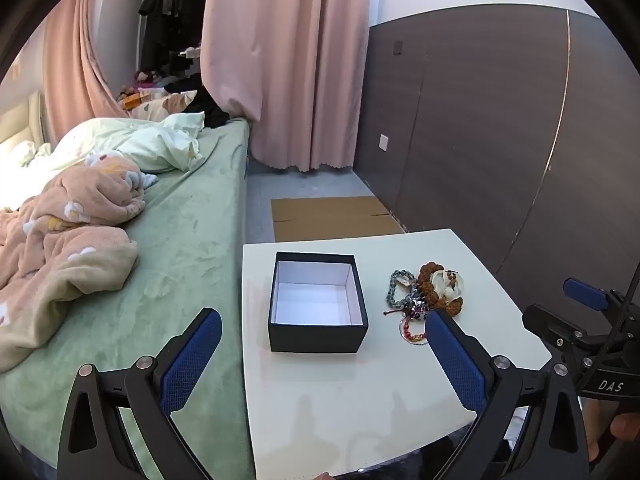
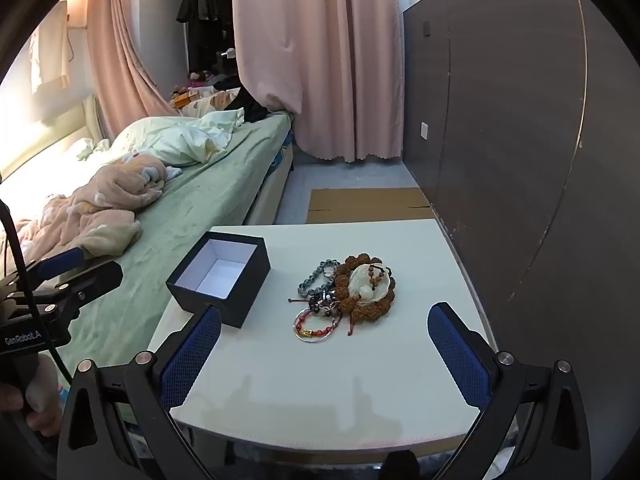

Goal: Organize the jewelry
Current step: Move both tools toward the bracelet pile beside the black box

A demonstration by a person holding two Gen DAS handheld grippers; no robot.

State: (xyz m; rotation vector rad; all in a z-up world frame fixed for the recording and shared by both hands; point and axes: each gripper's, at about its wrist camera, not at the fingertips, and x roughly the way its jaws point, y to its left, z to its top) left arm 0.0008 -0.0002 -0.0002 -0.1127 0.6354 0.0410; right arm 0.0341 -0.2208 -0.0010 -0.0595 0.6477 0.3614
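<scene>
An open black box (image 1: 318, 303) (image 2: 220, 280) with a white inside stands empty on the white table (image 1: 360, 400) (image 2: 320, 380). To its right lies a heap of jewelry (image 1: 428, 292) (image 2: 348, 294): a brown bead bracelet, a grey-blue bead string, a white shell-like piece and a red string bangle with a gold charm (image 2: 314, 326). My left gripper (image 1: 324, 328) hangs open in front of the box, holding nothing. My right gripper (image 2: 324, 328) is open too, nearer than the heap, with nothing in it. In the left wrist view the right gripper (image 1: 588, 312) shows at the right edge.
A bed (image 1: 180, 240) (image 2: 192, 208) with a green sheet and crumpled blankets runs along the table's left side. Flat cardboard (image 1: 332, 218) (image 2: 368, 204) lies on the floor beyond the table. A dark panelled wall (image 1: 500, 140) stands on the right, pink curtains (image 1: 288, 60) behind.
</scene>
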